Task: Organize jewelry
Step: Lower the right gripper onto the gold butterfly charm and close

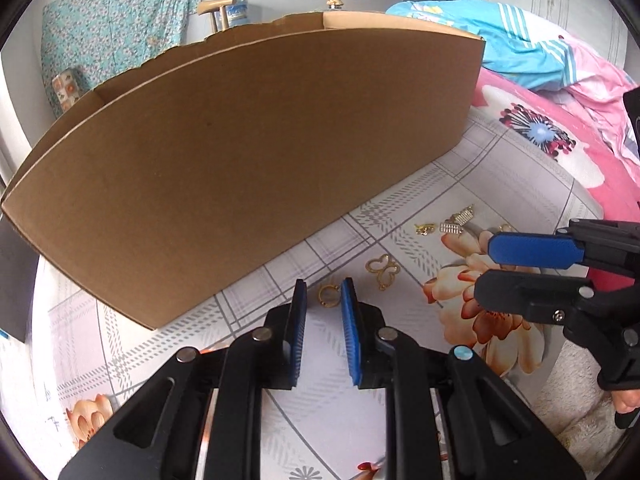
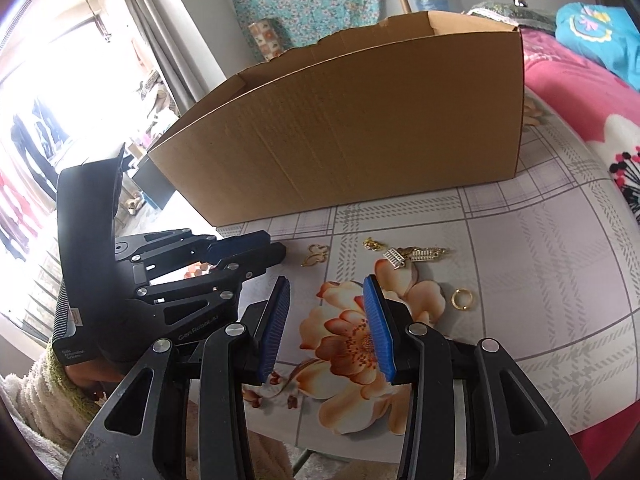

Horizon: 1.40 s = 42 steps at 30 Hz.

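Left gripper (image 1: 324,294) narrowly parted around small gold ring (image 1: 325,294), right gripper (image 2: 326,294) wide, empty, cardboard box (image 1: 248,152) interior hidden, far trinkets (image 1: 454,222) indistinct right of centre

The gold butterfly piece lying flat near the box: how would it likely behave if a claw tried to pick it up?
The gold butterfly piece is a thin open wire outline lying flat on the patterned cloth, so it probably feels very light and may bend if squeezed hard. With so little height, the open left claw would likely struggle to get under it, and it may slide instead.
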Available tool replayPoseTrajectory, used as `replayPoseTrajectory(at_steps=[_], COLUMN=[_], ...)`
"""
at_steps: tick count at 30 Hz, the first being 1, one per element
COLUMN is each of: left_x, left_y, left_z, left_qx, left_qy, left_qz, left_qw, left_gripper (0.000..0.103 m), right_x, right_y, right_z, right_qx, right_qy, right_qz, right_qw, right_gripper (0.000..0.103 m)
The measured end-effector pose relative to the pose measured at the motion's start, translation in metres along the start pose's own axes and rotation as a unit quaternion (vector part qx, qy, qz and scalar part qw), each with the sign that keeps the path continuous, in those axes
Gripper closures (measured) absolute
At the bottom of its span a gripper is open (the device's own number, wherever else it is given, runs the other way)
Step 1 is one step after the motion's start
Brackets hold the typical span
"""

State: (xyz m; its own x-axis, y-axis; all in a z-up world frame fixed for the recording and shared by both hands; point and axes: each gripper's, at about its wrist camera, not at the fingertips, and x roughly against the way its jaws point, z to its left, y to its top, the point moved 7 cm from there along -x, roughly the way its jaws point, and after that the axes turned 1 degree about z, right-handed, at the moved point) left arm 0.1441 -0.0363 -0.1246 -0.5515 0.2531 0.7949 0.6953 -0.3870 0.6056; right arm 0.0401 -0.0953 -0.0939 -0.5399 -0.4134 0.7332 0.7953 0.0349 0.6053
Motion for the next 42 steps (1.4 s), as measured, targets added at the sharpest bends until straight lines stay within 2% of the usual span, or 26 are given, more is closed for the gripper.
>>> replayPoseTrajectory(at_steps=[9,16,21,24,26,32,34,36,42], left_x=[-0.001,0.003,0.004,0.004,0.004,0.004,0.004,0.004,0.006], left_y=[0.002,-0.003,-0.004,-0.005,-0.005,-0.005,-0.005,-0.006,-0.007], left_z=[-0.002,0.009,0.011,0.013,0.013,0.018,0.02,0.022,0.024], left_qx=[-0.006,0.027,0.041,0.044,0.044,0.055,0.059,0.061,0.063], left_qy=[-0.005,-0.005,-0.01,-0.015,-0.018,-0.029,-0.035,-0.036,-0.039], left_qz=[-0.003,0.002,0.002,0.001,0.0,-0.001,-0.001,-0.001,-0.002], left_qw=[1.0,0.9996,0.9991,0.9989,0.9989,0.9981,0.9977,0.9975,0.9972], left_gripper=[0.093,0.093,0.093,0.093,0.093,0.093,0.094,0.094,0.094], right_x=[0.005,-0.008,-0.027,-0.04,-0.05,-0.068,-0.069,-0.069,-0.073], right_y=[0.002,0.011,0.018,0.018,0.018,0.021,0.02,0.019,0.021], right_z=[-0.007,0.018,0.034,0.041,0.042,0.043,0.043,0.044,0.046], right_qx=[0.006,0.091,0.184,0.238,0.273,0.328,0.34,0.347,0.337], right_qy=[-0.003,-0.003,-0.003,0.009,0.002,0.02,0.026,0.029,0.033], right_qz=[-0.008,0.007,0.033,0.061,0.076,0.121,0.134,0.144,0.15], right_qw=[1.0,0.996,0.982,0.969,0.959,0.937,0.93,0.926,0.929], right_gripper=[0.065,0.065,0.065,0.065,0.066,0.069,0.073,0.083,0.085])
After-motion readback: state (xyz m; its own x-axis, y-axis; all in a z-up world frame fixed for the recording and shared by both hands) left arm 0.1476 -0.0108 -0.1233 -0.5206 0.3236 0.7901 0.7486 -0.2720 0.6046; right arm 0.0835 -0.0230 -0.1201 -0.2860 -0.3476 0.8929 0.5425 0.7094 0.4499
